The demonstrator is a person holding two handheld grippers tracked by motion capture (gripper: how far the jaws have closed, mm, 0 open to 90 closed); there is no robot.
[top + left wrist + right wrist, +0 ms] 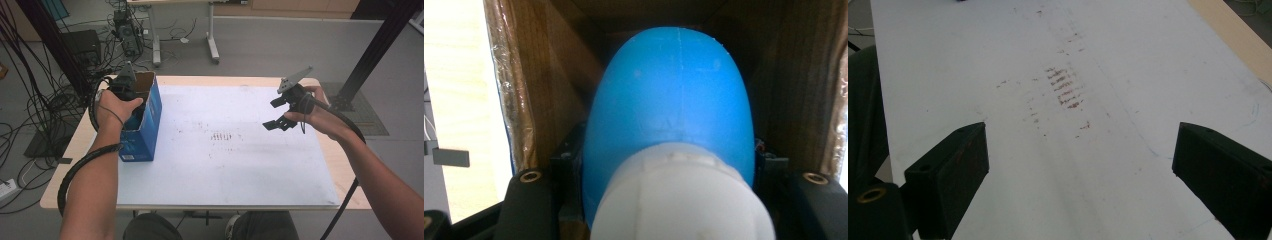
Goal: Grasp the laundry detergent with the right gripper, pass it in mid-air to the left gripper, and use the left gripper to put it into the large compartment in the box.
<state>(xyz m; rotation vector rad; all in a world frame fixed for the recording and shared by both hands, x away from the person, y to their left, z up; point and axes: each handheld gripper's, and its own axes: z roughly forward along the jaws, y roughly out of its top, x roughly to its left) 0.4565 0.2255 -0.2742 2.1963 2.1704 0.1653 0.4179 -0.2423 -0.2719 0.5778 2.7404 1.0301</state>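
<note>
A blue bottle [669, 100] with a white cap [681, 195] is clamped between the jaws of the left gripper [131, 102], deep inside the open blue box [150, 120]; its far end is hidden there. Brown cardboard walls are pressed close on both sides. The right gripper [279, 114] is held spread wide, with nothing between its jaws, above the stained white board [1068, 90], well apart from the box, near the table edge [345, 170].
</note>
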